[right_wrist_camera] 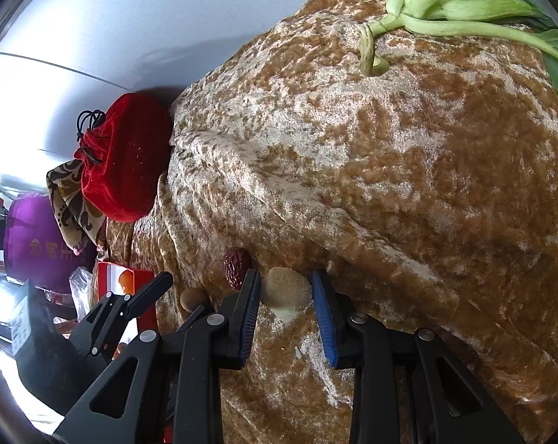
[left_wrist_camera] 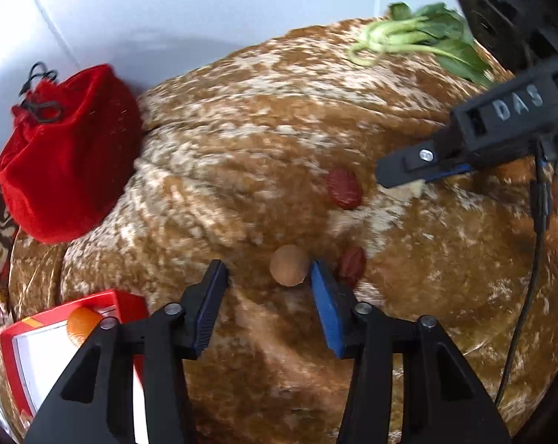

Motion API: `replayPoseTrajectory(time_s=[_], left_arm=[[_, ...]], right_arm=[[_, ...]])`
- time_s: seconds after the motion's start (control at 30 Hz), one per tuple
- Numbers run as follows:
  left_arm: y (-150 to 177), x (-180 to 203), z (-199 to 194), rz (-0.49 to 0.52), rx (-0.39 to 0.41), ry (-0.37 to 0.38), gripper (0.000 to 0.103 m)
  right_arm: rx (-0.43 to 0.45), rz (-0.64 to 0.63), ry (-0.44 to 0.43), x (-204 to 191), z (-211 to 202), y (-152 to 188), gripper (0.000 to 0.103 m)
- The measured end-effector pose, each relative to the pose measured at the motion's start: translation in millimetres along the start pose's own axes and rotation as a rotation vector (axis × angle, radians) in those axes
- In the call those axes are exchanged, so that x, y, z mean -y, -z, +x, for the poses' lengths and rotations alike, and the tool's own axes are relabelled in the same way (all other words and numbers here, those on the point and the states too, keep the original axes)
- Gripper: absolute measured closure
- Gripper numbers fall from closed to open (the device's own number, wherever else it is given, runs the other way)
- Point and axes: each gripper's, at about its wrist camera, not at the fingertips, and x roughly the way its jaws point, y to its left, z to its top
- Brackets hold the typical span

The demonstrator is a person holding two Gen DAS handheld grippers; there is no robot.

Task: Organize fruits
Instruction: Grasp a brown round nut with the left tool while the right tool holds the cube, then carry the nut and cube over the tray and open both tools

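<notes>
On the brown mottled cloth [left_wrist_camera: 241,148] lie a round tan fruit [left_wrist_camera: 289,265], a red date [left_wrist_camera: 343,188] and a second red date [left_wrist_camera: 351,264]. My left gripper [left_wrist_camera: 267,270] is open, the tan fruit just inside its right finger. My right gripper [right_wrist_camera: 286,281] is open around a pale round fruit [right_wrist_camera: 285,291] lying on the cloth; it also shows in the left wrist view [left_wrist_camera: 404,181], low over the cloth beside the upper date. The right wrist view shows one date [right_wrist_camera: 237,267] and the tan fruit [right_wrist_camera: 193,299] to its left.
A red box [left_wrist_camera: 23,347] holding an orange [left_wrist_camera: 82,325] sits at the lower left. A red drawstring pouch [left_wrist_camera: 67,151] stands at the left edge. Leafy greens [left_wrist_camera: 419,40] lie at the far right. A purple bag [right_wrist_camera: 38,240] sits beyond the pouch.
</notes>
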Motion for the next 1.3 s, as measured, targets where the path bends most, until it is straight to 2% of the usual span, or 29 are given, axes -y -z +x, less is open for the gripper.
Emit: replayPoseTrajectory(time_s=[0.23,0.4,0.53,0.73,1.03,1.3], left_arm=[[-6,3,0,-0.026,0.014,0.036,0.072],[-7,11,6,0.010,0.001,0.043,0.076],[-7,8,8,-0.012,-0.007,0.054,0.076],[-4,5,6,-0.035,-0.014,0.051,0.084],[3,4,-1,-0.039,-0.003,0.045,0.084],[25,-9,-43,-0.072,0.041,-0.020,0.084]], right_arm=[[-0.003,-0.003,0.005,-1,1,0,0.073],[-0.011,-0.007,0.002,0,2,-1,0.074],[-0.020,-0.014,0.002,0,2,0,0.074],[-0.027,-0.024,0.006,-2,2,1,0.074],[-0.011,-0.023,0.006,-5,-4,2,0.074],[-0.016,-0.047,-0.064,-25,-11,9,0.074]])
